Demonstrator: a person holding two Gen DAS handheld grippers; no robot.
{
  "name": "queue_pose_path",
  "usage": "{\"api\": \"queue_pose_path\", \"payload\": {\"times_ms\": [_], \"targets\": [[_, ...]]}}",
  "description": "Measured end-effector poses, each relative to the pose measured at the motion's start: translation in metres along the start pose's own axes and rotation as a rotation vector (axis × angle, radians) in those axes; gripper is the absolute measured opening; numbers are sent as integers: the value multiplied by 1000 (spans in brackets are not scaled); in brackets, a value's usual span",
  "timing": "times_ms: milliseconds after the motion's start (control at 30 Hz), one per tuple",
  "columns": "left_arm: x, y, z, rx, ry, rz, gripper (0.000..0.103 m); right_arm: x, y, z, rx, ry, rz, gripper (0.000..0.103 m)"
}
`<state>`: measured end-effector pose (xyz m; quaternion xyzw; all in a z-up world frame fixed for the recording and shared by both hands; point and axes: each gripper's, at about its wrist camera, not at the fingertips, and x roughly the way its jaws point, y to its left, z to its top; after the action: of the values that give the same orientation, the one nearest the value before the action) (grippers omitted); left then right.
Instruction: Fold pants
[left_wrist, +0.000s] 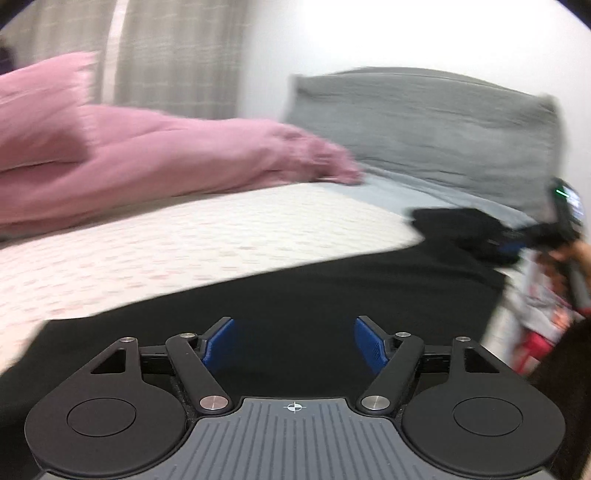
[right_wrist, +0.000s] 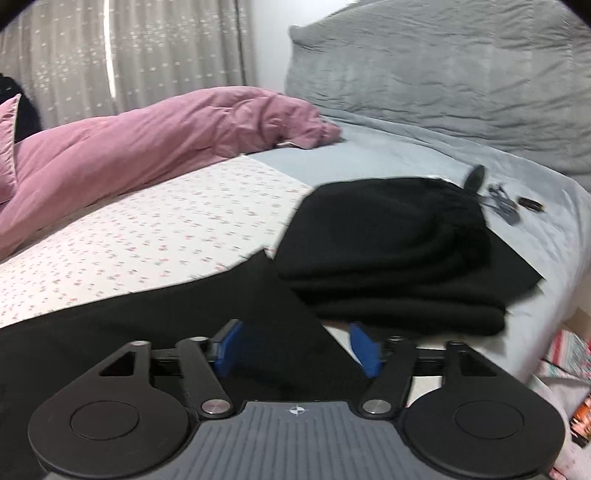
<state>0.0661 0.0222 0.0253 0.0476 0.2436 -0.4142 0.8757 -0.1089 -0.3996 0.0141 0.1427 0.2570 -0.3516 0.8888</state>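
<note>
Black pants (left_wrist: 332, 280) lie spread across the bed in the left wrist view. My left gripper (left_wrist: 293, 343) is open, its blue pads just above the black cloth, holding nothing. In the right wrist view part of the pants (right_wrist: 388, 251) is folded over into a thick bundle on the right, and a flat part (right_wrist: 166, 325) runs to the left. My right gripper (right_wrist: 299, 349) is open over the edge of the flat part, holding nothing. The right gripper (left_wrist: 517, 240) also shows at the right edge of the left wrist view, by the bundled cloth.
The bed has a white dotted sheet (right_wrist: 147, 236) and a light grey sheet (right_wrist: 406, 155). A pink duvet (right_wrist: 129, 147) lies bunched at the back left. A grey pillow (right_wrist: 461, 74) stands at the back right. Small dark items (right_wrist: 509, 201) lie behind the bundle. The bed edge (right_wrist: 554, 295) drops off at right.
</note>
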Motion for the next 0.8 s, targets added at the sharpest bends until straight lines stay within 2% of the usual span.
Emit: {"api": "queue_pose_path", "payload": {"times_ms": [167,233,300,467,600,667,800], "targets": [[4,65,14,-78,38,218,76,20,13,14,3,32,79,69],[9,95,17,-121,62,286,76,30,13,20,8,46,117,70],[15,122,18,-160,88,327,76,42,14,26,3,69,115,70],[28,175,13,-238,151,364,76,68,3,27,12,95,-25,71],[43,210,7,-302,199,366,76,80,-2,23,14,128,-28,75],[49,228,4,-351,232,346,72,80,5,23,-9,137,-33,78],[56,246,-5,-417,268,294,67,80,12,17,-42,149,-36,78]]}}
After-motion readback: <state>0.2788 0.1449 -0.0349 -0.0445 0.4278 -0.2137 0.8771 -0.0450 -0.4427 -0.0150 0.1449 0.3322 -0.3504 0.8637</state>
